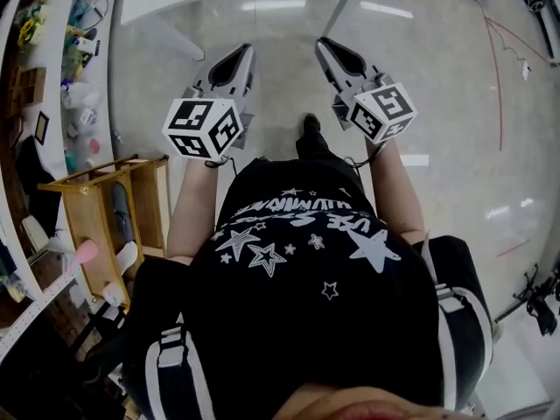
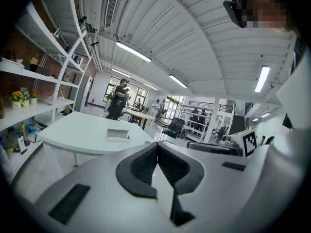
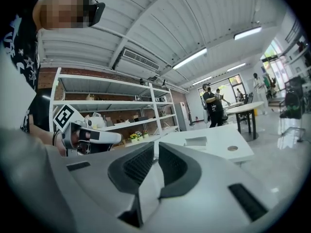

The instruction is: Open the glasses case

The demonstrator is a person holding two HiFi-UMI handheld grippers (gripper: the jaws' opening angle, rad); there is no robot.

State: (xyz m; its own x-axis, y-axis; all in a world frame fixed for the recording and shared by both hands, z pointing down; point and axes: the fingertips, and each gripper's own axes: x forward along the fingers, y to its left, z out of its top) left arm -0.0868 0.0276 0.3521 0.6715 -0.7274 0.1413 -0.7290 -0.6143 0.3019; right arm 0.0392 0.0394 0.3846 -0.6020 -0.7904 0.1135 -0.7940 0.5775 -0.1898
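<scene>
Left claw (image 2: 157, 145): pressing shut, holding nothing
Right claw (image 3: 156, 147): closing to a sliver, holding nothing
Count: two claws; one case (image 2: 117, 134) lying on counter (image 2: 73, 132)

I hold my 2 arms (image 1: 194, 204) out level, left gripper (image 1: 242, 52) with fingers (image 2: 141, 165) pressed together, right gripper (image 1: 325, 45) closing, nothing between its fingers (image 3: 176, 168).
</scene>
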